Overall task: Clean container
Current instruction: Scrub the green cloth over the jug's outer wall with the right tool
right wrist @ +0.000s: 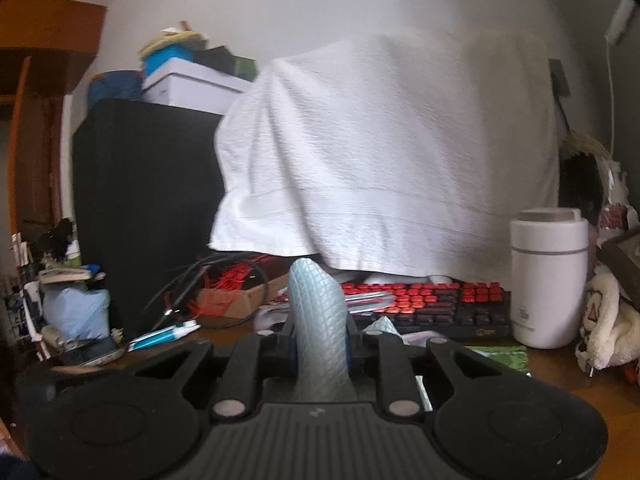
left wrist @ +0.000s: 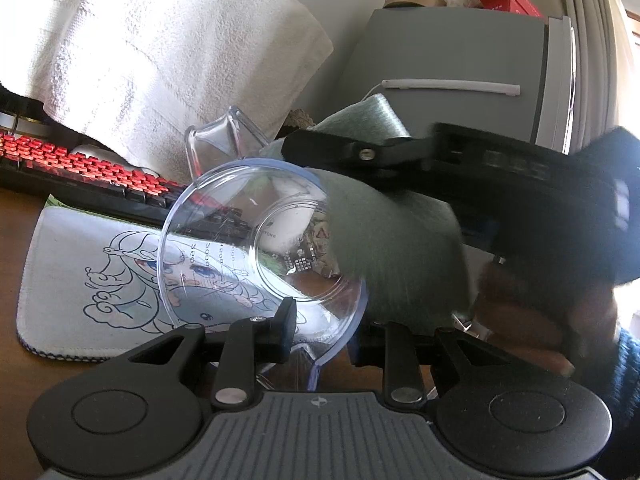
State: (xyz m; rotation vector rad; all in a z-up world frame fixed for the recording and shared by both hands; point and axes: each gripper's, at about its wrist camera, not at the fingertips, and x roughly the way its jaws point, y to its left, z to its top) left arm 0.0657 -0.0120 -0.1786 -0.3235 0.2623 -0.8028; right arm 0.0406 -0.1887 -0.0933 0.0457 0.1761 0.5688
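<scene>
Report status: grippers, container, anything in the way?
Left gripper shut on clear measuring cup. Right gripper shut on green cloth, at cup's mouth. Nothing in the way.

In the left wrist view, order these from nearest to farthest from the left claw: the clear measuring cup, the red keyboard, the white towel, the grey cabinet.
1. Clear measuring cup: in the left claw itself.
2. Red keyboard: left, on the desk behind the cup.
3. White towel: upper left, hanging above the keyboard.
4. Grey cabinet: upper right; too close to call against the towel.
</scene>
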